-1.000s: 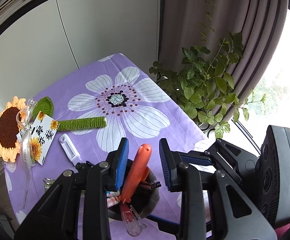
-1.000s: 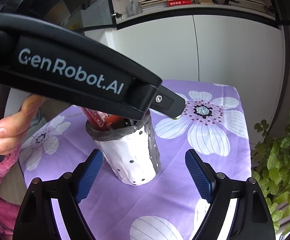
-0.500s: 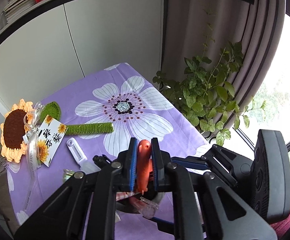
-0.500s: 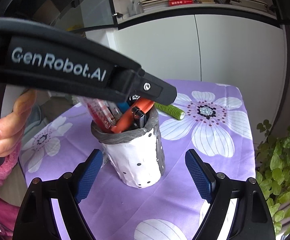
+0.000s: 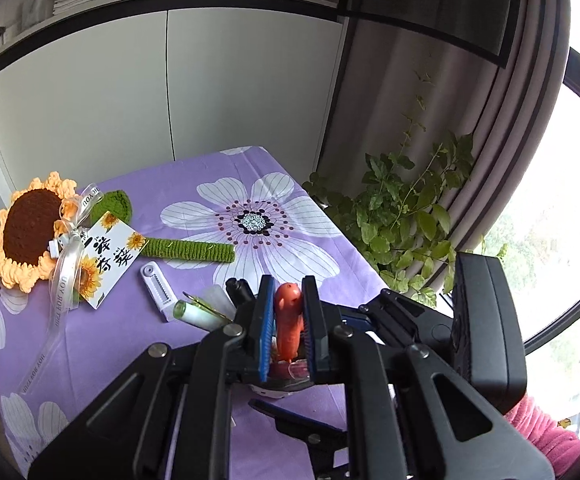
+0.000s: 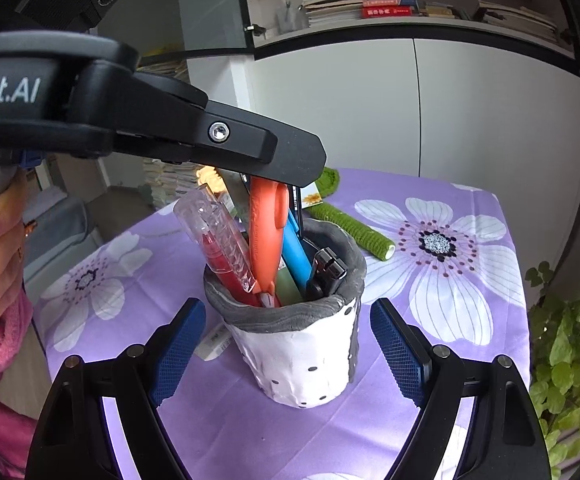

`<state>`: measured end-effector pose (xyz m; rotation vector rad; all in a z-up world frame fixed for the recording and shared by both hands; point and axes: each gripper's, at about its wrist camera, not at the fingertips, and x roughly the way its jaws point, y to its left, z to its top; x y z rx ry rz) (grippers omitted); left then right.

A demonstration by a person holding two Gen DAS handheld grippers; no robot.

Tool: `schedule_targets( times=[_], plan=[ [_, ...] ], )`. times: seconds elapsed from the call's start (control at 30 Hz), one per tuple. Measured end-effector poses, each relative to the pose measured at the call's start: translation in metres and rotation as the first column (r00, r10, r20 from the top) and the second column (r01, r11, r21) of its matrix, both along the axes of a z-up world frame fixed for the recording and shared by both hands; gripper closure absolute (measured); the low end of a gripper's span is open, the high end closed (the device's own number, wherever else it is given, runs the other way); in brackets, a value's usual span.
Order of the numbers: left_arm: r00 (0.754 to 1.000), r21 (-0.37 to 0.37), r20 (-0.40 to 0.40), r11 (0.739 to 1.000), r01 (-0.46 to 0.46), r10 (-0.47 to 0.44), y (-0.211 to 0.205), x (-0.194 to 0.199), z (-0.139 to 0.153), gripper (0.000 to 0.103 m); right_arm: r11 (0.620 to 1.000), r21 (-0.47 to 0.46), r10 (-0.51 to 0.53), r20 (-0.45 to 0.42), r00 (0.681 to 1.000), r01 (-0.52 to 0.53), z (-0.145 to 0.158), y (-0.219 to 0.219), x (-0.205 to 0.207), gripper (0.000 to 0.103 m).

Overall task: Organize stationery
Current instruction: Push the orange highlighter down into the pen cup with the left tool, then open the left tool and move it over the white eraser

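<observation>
The left gripper (image 5: 286, 320) has just closed its jaws on the orange handle (image 6: 268, 232) standing in the pen cup (image 6: 302, 344). The right gripper (image 6: 286, 348) waits with jaws wide, one on each side of the cup, not touching it. The step looks like drawing the handle out (or seating it); next likely calls for a straight lift. Also in the cup: a clear red-filled case (image 6: 220, 240), a blue pen (image 6: 296, 256), a black clip (image 6: 328, 270). The cup stands on the purple-clothed desk (image 6: 430, 364).
</observation>
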<state>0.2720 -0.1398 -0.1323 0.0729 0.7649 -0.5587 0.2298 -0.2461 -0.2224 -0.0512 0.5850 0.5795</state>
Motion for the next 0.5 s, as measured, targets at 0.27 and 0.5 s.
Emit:
schedule_targets(
  times=[0.27, 0.5],
  plan=[
    [1.0, -0.073, -0.012, 0.997, 0.007, -0.008, 0.005, 0.001, 0.002, 0.092, 1.0, 0.014, -0.006, -0.007, 1.0, 0.006, 0.0, 0.0, 0.002, 0.03],
    [0.999, -0.101, -0.042, 0.995, 0.004, -0.009, 0.011, 0.003, -0.003, 0.092, 1.0, 0.031, -0.005, -0.02, 1.0, 0.006, 0.0, -0.003, 0.005, 0.03]
  ],
)
